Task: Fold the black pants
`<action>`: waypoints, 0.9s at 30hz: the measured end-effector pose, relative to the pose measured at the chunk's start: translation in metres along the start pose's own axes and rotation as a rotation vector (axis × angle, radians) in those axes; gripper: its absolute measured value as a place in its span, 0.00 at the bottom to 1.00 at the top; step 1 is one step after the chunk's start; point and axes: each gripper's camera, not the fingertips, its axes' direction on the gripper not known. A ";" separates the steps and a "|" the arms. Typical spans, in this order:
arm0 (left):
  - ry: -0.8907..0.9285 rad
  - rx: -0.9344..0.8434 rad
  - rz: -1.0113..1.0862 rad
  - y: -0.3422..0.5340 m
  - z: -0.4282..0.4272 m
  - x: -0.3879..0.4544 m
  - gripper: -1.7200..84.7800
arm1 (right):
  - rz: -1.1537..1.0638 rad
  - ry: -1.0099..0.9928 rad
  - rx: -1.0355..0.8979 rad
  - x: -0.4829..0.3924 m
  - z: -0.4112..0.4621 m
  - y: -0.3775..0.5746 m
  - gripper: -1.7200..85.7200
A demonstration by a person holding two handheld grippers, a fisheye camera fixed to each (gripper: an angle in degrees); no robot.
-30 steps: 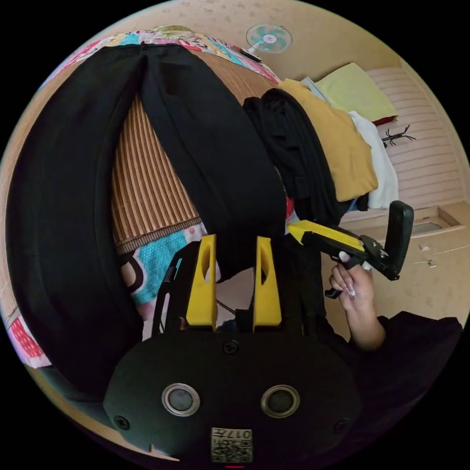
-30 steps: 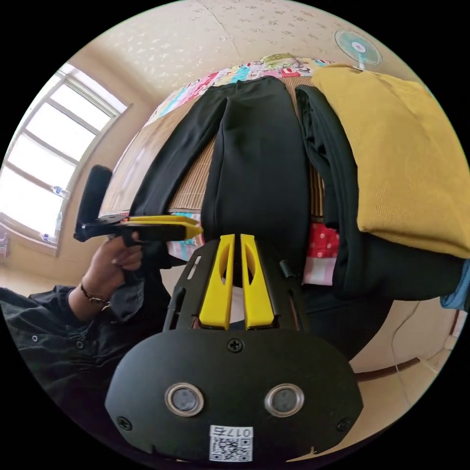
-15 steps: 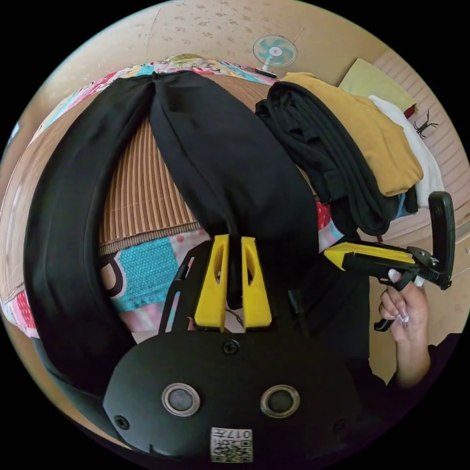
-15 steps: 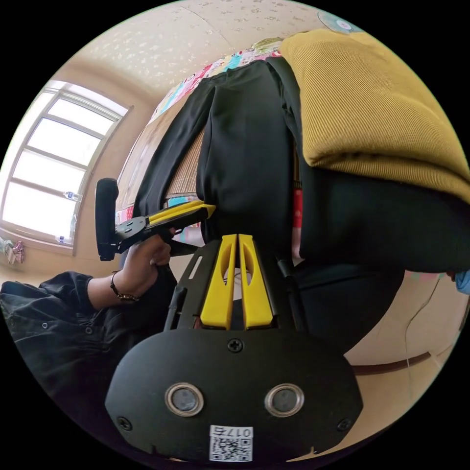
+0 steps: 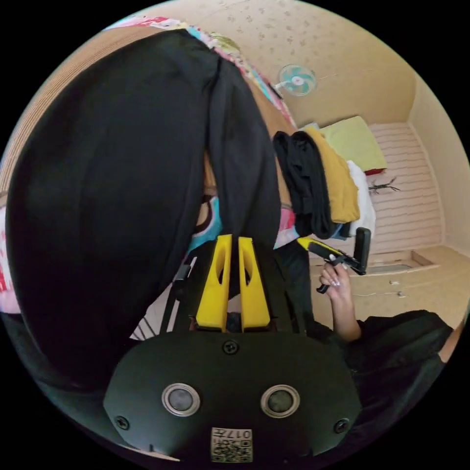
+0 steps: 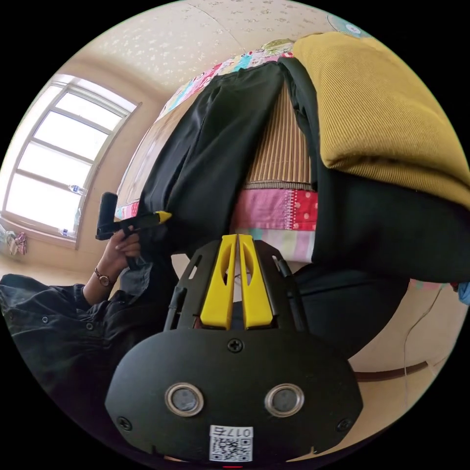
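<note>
Your left gripper (image 5: 234, 241): fingers (image 5: 216, 279) drawn close with a fold of the black pants (image 5: 112, 196) pinched in the narrow gap between them. The cloth rises from the fingers and drapes toward the camera, one leg bulking large on the view's left side, the other running up from the fingertips.

Your right gripper (image 6: 237, 239): fingers (image 6: 220, 284) pressed together, tips touching, no cloth seen between them. In the left gripper view the same gripper (image 5: 306, 243) sits in your hand (image 5: 334, 284) just under the pile of folded clothes (image 5: 323, 186).

In the right gripper view the pants (image 6: 210, 156) lie on the bed, both legs gathered on the view's left side over a striped mat (image 6: 284, 147), with your left gripper (image 6: 164, 215) at their near end. A mustard garment (image 6: 387, 112) tops the pile beside the mat.

Farther off: window (image 6: 54, 171), wall fan (image 5: 297, 80)
</note>
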 end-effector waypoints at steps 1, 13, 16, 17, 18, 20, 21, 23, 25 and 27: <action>0.050 0.013 0.010 0.005 -0.003 -0.006 0.04 | -0.004 -0.015 0.001 0.000 0.001 -0.002 0.07; 0.268 0.041 0.056 0.002 -0.037 -0.009 0.03 | -0.049 -0.101 -0.122 0.000 0.071 -0.032 0.08; 0.352 -0.020 0.062 -0.004 -0.039 -0.018 0.03 | -0.055 -0.110 -0.140 0.002 0.072 -0.029 0.06; 0.373 -0.012 0.062 -0.005 -0.042 -0.019 0.02 | -0.067 -0.124 -0.127 0.000 0.066 -0.027 0.06; 0.430 0.029 0.086 -0.003 -0.053 -0.019 0.02 | -0.115 -0.169 -0.073 -0.007 0.047 -0.022 0.06; 0.562 0.123 0.154 0.002 -0.072 -0.016 0.01 | -0.253 -0.289 0.084 -0.019 0.005 -0.006 0.05; 0.669 0.178 0.186 0.006 -0.081 -0.018 0.01 | -0.316 -0.341 0.177 -0.018 -0.022 0.004 0.05; 0.736 0.174 0.182 0.008 -0.079 -0.025 0.01 | -0.331 -0.361 0.221 -0.003 -0.048 0.011 0.05; 0.364 -0.047 0.102 0.006 -0.048 -0.026 0.01 | -0.268 -0.205 0.083 0.020 -0.040 0.005 0.05; -0.036 -0.203 0.090 0.010 -0.019 -0.014 0.01 | -0.203 0.005 -0.069 0.027 -0.014 0.001 0.05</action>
